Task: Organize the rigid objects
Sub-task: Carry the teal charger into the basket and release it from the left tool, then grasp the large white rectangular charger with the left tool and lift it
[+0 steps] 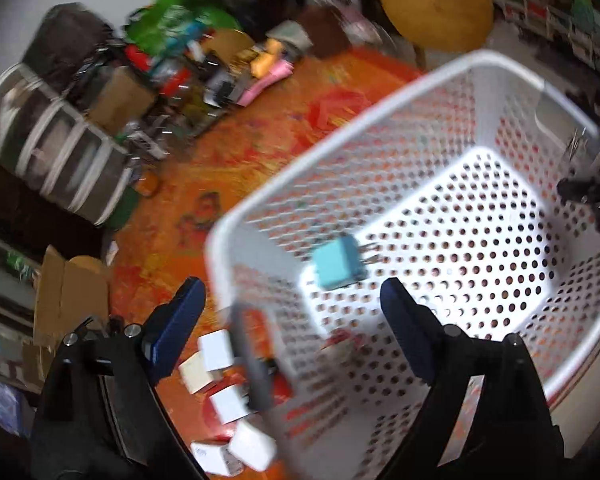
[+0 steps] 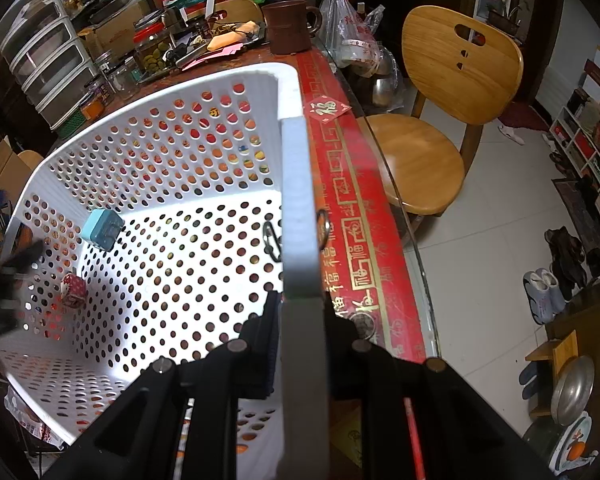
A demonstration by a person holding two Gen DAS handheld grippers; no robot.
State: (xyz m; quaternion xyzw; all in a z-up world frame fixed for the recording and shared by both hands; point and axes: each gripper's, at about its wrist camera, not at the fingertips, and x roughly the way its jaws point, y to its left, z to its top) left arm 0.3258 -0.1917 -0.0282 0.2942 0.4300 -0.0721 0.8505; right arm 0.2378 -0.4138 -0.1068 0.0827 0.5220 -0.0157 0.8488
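Observation:
A white perforated basket [image 1: 340, 128] stands on the orange-red tablecloth. A light blue plug-in charger [image 1: 338, 266] is inside it near the left wall, also visible in the right wrist view as the blue charger [image 2: 102, 229]. My left gripper [image 1: 292, 296] hovers open over the basket's near rim, its blue fingers [image 1: 180, 320] wide apart and touching nothing. My right gripper [image 2: 300, 300] is shut on the basket's right rim [image 2: 296, 200]. A small red-and-pink box [image 2: 73, 290] and a metal clip [image 2: 272, 240] also lie in the basket. Several white boxes [image 1: 216, 356] sit on the cloth outside it.
A clear drawer unit [image 2: 48, 60], jars, a brown mug [image 2: 288, 26] and bags crowd the table's far side. The table's glass edge [image 2: 404, 216] runs close on the right, with a wooden chair [image 2: 440, 120] beyond. A cardboard box [image 1: 68, 292] stands at the left.

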